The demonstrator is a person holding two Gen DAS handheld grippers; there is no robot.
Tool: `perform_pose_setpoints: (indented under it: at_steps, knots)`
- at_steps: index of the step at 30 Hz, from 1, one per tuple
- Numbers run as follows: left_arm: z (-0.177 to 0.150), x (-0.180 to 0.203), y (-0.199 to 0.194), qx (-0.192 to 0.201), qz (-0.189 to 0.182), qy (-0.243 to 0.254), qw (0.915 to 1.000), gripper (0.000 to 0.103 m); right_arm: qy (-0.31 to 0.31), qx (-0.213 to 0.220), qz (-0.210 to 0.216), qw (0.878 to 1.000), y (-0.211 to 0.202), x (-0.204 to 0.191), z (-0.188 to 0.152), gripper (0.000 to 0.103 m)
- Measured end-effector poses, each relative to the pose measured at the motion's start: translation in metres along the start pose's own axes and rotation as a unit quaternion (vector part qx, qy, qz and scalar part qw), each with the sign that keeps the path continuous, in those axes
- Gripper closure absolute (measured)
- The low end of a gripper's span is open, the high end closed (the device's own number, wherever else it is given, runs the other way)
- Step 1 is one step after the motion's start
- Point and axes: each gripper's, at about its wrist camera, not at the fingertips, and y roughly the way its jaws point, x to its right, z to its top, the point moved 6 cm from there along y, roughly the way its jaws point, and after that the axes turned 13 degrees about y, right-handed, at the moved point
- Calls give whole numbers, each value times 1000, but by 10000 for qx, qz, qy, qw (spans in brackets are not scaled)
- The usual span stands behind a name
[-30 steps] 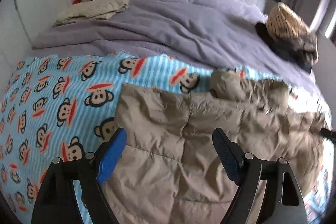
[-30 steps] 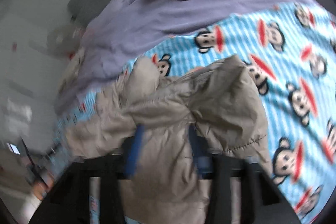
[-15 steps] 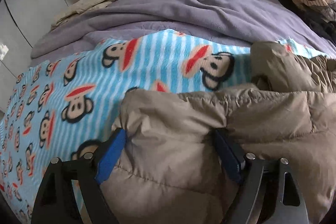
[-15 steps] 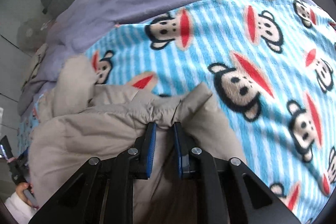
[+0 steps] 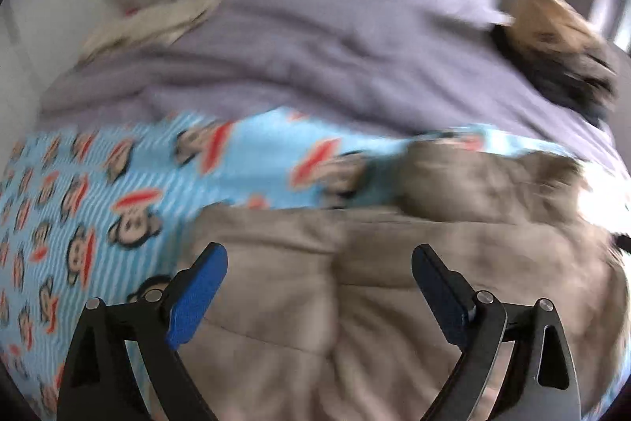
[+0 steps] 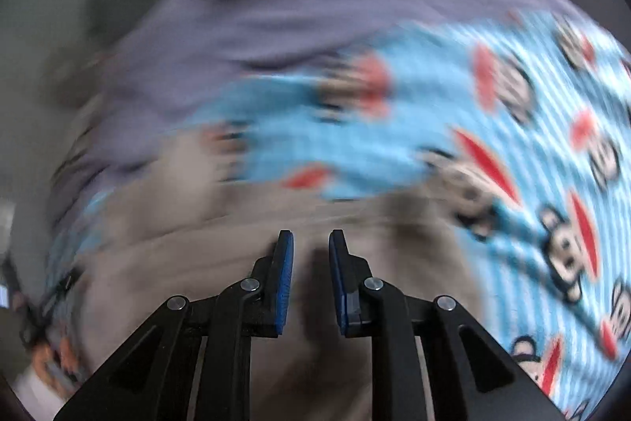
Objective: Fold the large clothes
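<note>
Left gripper (image 5: 319, 281) spread wide, right gripper (image 6: 310, 265) narrowly parted, gripping nothing — soft, bulky puffer jacket (image 5: 355, 302) looks slippery; pinch its twelve-o'clock hem.

A tan quilted puffer jacket (image 5: 355, 302) lies spread and folded over on itself on the blue monkey-print blanket (image 5: 98, 204), its stitched panels creased, one bunched sleeve or hood lump at its far right edge, details blurred.
</note>
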Motion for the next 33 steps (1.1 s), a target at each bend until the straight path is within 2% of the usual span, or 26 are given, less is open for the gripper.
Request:
perform_pose_setpoints:
  at_steps: [3, 5, 6, 8, 9, 10, 12, 15, 18, 22, 26, 30, 32, 33]
  knots:
    - [9, 52, -4, 184, -363, 649, 9971, 7, -938, -257, 567, 9936, -1, -62, -25, 82]
    - [9, 65, 15, 43, -161, 747, 9971, 7, -1148, -469, 622, 9903, 15, -81, -40, 82]
    - [6, 65, 30, -80, -87, 635, 9979, 7, -1186, -502, 431, 9907, 29, -84, -45, 83]
    - [-1, 53, 51, -276, -84, 241, 9993, 7, -1009, -507, 224, 9934, 50, -74, -47, 87]
    - [-5, 43, 61, -345, -167, -75, 9992, 7, -809, -500, 260, 9951, 60, -64, -43, 88]
    - [-6, 38, 63, -352, -243, -210, 9989, 7, -635, -508, 352, 9961, 65, -59, -40, 96]
    - [-5, 32, 63, -331, -279, -181, 9989, 7, -299, -593, 483, 9966, 69, -49, -36, 103]
    - [-2, 16, 57, -309, -89, -62, 9995, 7, -109, -604, 648, 9960, 64, -36, -28, 103]
    - [-3, -15, 54, -404, 76, -453, 9981, 7, 129, -482, 593, 9970, 56, -19, -17, 103]
    - [-12, -39, 38, -517, 287, -736, 9955, 7, 588, -341, 434, 9967, 40, -1, -6, 103]
    - [-27, -38, 8, -554, 250, -663, 9959, 7, 705, -205, 242, 9970, 10, 9, -7, 99]
    - [-54, -25, -27, -699, 201, -569, 9957, 7, 818, -306, 466, 9951, -28, 16, -29, 93]
    - [-67, -15, -43, -765, 99, -587, 9953, 7, 947, -394, 557, 9932, -39, 14, -45, 81]
    - [-75, -10, -50, -822, 29, -611, 9947, 7, 993, -433, 590, 9924, -48, 17, -57, 67]
